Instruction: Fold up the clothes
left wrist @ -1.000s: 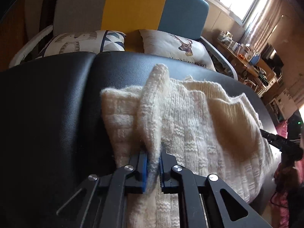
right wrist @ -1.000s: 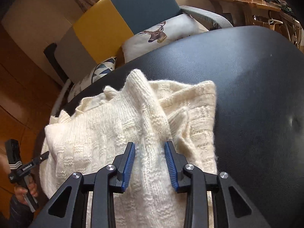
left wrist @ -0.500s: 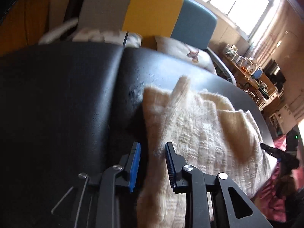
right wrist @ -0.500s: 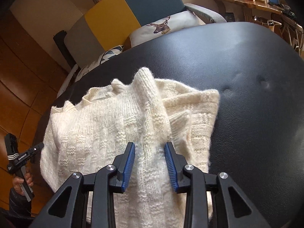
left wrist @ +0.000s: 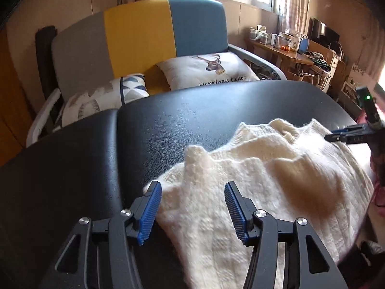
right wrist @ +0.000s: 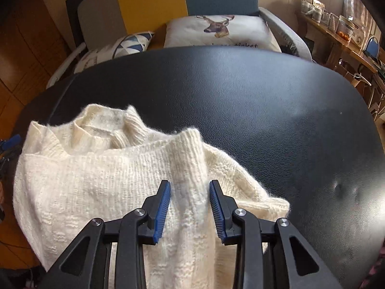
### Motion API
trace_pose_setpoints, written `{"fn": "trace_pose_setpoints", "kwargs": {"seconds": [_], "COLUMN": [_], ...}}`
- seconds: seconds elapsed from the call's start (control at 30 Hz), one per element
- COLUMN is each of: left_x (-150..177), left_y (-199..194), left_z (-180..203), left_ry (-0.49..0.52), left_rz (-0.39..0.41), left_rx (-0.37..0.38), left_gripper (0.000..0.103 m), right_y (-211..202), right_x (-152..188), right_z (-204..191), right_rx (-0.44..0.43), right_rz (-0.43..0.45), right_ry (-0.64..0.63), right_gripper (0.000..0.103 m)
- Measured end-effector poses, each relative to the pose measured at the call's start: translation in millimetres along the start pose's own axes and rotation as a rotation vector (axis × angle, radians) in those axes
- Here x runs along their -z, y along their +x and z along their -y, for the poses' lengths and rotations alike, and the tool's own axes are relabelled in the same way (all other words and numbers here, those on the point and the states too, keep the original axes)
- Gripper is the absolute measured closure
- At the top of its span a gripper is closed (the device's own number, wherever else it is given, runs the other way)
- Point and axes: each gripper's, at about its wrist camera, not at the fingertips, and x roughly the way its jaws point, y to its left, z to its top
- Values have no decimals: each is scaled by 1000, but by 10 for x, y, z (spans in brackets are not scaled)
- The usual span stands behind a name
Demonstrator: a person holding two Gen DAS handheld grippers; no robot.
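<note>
Cream sweater (left wrist: 276, 180) lying partly folded on the black padded table (left wrist: 192, 110); left gripper (left wrist: 192, 210) opening, pads clear of the knit, letting its fold drop; right gripper (right wrist: 190, 207) clamped on a raised ridge, seemingly to carry that edge over

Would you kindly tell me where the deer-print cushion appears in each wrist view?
Left wrist view: deer-print cushion sits upper centre, on the sofa behind the black table.
Right wrist view: deer-print cushion sits top centre, just past the table's far edge.
Shared landmark: the cream sweater.
</note>
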Motion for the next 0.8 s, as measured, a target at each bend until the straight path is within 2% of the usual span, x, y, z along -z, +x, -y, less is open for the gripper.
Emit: {"fn": "trace_pose_setpoints", "kwargs": {"seconds": [0.2,0.33,0.47,0.57,0.63,0.67,0.7,0.77,0.8], "left_x": [-90,-31,43,81,101,103,101,83,69], "left_y": [272,338,386,344,270,209,130,-83,-191], "left_z": [-28,58,58,74,72,58,33,-39,-86], "left_ry": [2,3,-63,-88,-103,-116,-137,-180,-206], "left_rz": [-75,-94,-102,-86,-65,-45,-18,56,92], "left_rx": [137,142,145,130,117,115,124,149,155], "left_gripper": [47,48,73,83,92,94,94,94,94], "right_y": [124,133,113,106,54,20,-39,-264,-416], "right_x": [27,83,141,102,99,103,115,122,115], "right_z": [146,194,146,110,-7,-81,-182,-299,-277], "right_rx": [-71,-103,-97,-85,-27,1,36,87,97], "right_rz": [-21,9,40,13,13,18,30,92,136], "right_ry": [48,55,-5,-35,-93,-125,-173,-231,-220], "right_gripper": [64,62,60,60,71,86,94,95,95]}}
